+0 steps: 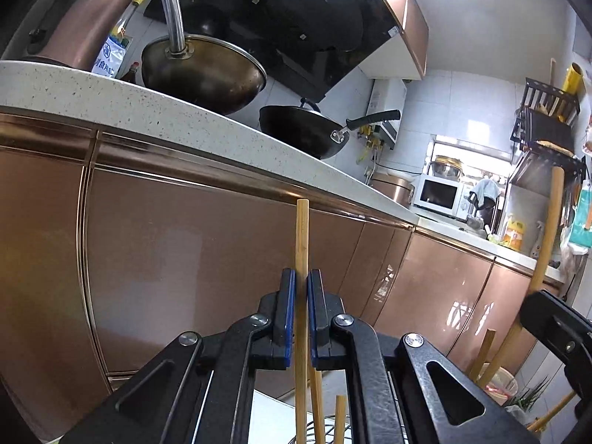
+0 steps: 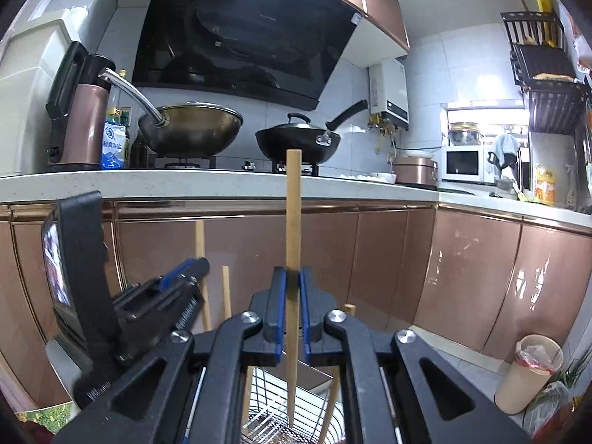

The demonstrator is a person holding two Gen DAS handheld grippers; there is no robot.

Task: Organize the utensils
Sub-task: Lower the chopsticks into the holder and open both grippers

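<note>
My left gripper (image 1: pixel 301 277) is shut on a wooden chopstick (image 1: pixel 302 236) that stands upright between its blue pads. More wooden chopsticks (image 1: pixel 339 418) rise below it. My right gripper (image 2: pixel 292 275) is shut on another wooden chopstick (image 2: pixel 293 207), upright, its tapered tip pointing down into a wire utensil basket (image 2: pixel 270 407). Other wooden sticks (image 2: pixel 225 292) stand around the basket. The left gripper shows at the left of the right wrist view (image 2: pixel 185 270); the right gripper's body shows at the right edge of the left wrist view (image 1: pixel 555 325), holding its stick (image 1: pixel 547 229).
A white speckled counter (image 2: pixel 222 181) tops copper cabinet doors (image 2: pixel 388 259). A steel wok (image 2: pixel 192 125) and a black lidded pan (image 2: pixel 296 140) sit on the stove. A microwave (image 2: pixel 464 164), rice cooker (image 2: pixel 414 170) and a paper-lined bin (image 2: pixel 529 373) stand to the right.
</note>
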